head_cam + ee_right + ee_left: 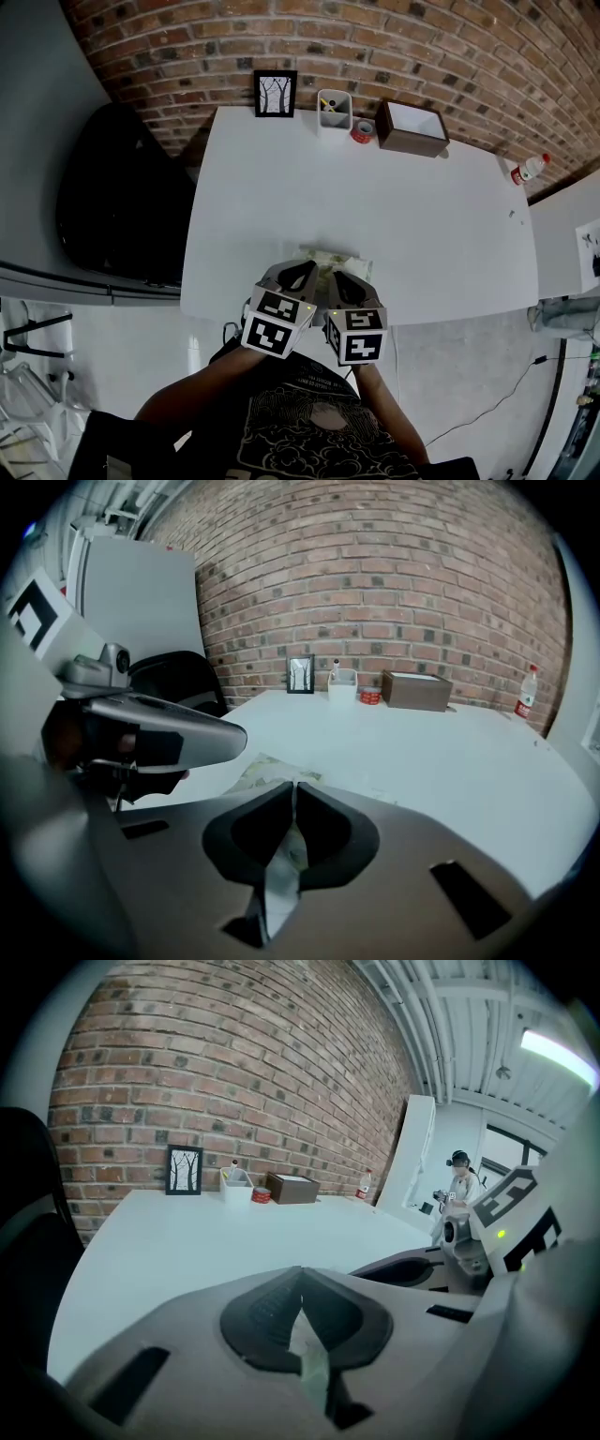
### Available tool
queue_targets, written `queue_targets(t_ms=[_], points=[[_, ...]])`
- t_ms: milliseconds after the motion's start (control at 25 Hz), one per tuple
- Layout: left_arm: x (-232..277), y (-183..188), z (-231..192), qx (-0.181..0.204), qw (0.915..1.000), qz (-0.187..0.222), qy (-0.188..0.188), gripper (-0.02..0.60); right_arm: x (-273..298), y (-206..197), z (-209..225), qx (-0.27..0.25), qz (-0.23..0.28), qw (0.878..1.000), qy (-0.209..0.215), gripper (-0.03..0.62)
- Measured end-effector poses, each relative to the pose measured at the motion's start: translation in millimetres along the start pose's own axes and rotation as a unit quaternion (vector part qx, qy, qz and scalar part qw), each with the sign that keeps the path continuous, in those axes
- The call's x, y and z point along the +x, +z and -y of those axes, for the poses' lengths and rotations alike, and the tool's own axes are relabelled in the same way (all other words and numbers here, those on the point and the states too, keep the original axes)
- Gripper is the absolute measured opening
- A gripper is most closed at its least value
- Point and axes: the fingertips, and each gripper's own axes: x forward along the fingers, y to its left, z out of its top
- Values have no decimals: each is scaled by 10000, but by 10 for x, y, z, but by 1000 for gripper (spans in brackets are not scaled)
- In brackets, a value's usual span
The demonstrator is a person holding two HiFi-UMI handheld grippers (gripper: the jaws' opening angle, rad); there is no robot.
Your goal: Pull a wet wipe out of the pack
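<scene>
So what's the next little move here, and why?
Probably ease both up from the pack: the left gripper and right gripper each have fingers shut on a thin pale sheet, likely the wipe, and the pack lies on the table just beyond them.

A white table (394,206) stands against a brick wall. Along its far edge sit a framed picture (275,94), a white holder (334,111), a small red roll (362,131) and an open brown box (412,128). A wet wipe pack (330,261) lies near the front edge.
</scene>
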Motion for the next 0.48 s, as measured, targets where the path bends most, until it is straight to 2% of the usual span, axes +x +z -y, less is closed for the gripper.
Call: queue_targets(t_ms=[480], points=[[-76, -25, 77, -42, 9999, 88, 112, 12, -201, 165, 35, 116, 439, 9990, 27, 21]])
